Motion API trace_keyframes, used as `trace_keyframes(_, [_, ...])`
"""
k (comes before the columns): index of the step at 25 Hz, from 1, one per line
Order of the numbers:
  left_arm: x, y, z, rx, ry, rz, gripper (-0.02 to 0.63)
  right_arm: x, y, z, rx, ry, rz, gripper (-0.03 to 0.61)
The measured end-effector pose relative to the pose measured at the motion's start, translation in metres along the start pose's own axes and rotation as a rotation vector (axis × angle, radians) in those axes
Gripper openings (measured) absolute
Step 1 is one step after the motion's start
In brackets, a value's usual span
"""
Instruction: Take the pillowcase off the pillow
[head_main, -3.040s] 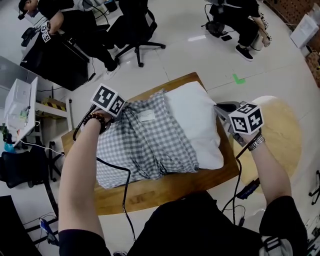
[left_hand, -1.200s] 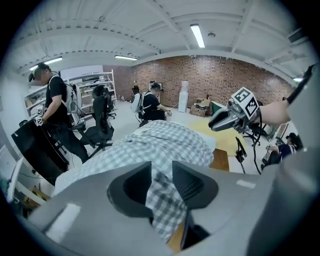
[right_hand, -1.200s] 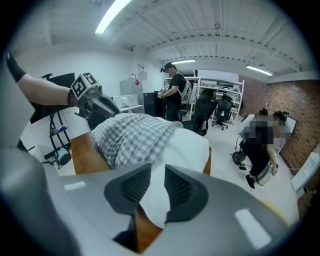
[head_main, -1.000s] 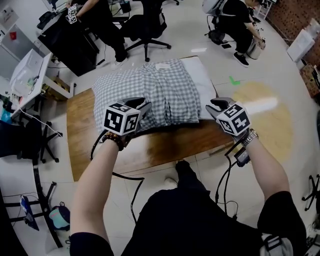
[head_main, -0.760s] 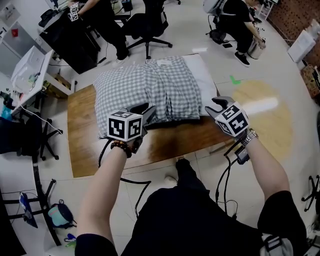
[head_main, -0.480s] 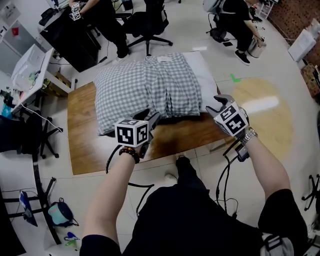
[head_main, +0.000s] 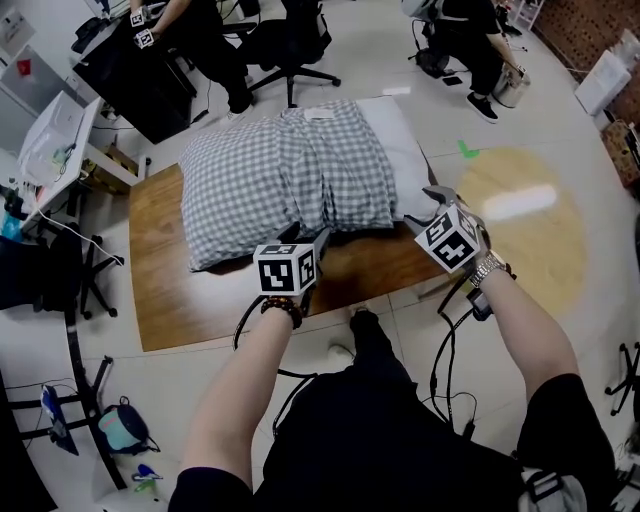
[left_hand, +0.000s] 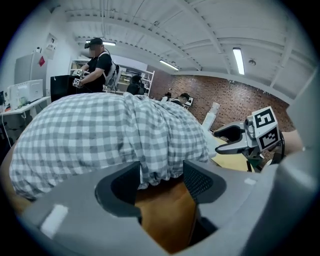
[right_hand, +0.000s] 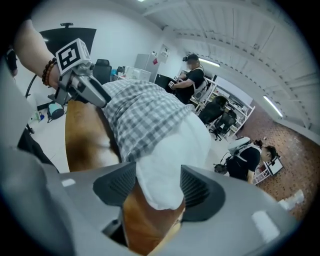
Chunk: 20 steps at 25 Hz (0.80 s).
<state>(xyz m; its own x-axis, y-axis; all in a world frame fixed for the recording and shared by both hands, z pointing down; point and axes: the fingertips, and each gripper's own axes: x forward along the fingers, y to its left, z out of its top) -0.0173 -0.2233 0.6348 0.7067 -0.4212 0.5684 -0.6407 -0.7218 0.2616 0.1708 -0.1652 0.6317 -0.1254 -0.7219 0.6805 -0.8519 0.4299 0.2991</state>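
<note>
Although the gray-checked pillowcase (head_main: 280, 175) covers most of the white pillow (head_main: 405, 150), the pillow's right end pokes out bare. The whole bundle lies across the far part of the wooden table (head_main: 170, 300). Your left gripper (head_main: 318, 238) sits at the near edge of the pillowcase. Its jaws are spread and have just been opening wider. The gathered hem lies between the tips, but the pads do not press on it. Your right gripper (head_main: 436, 197) is at the pillow's bare near corner. Its jaws are likewise apart and have just been opening, with the white corner between them, unpinched. The two grippers are well apart along the bundle's near side. Beyond the table, a black office chair (head_main: 290, 45) stands on the pale floor.
</note>
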Motion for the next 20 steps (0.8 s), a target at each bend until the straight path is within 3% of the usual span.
trace_keyframes(6, [0.025,0.005,-0.017,-0.045,0.044,0.024,0.26,0.023,-0.003,-0.015,-0.039,0.039,-0.011,0.281])
trace_keyframes(11, [0.038,0.01,-0.018,-0.045,0.051,0.052,0.144,0.041,-0.001,-0.029,-0.075,0.09,0.021,0.273])
trace_keyframes(14, [0.037,0.015,-0.016,-0.021,0.057,0.071,0.03,0.041,-0.006,-0.033,-0.098,0.113,0.004,0.134])
trace_keyframes(17, [0.035,0.014,-0.015,0.021,0.063,0.081,0.014,0.038,-0.012,-0.031,-0.113,0.11,-0.017,0.048])
trace_keyframes(20, [0.029,0.013,-0.012,0.042,0.053,0.116,0.011,0.029,-0.019,-0.031,-0.099,0.095,-0.036,0.023])
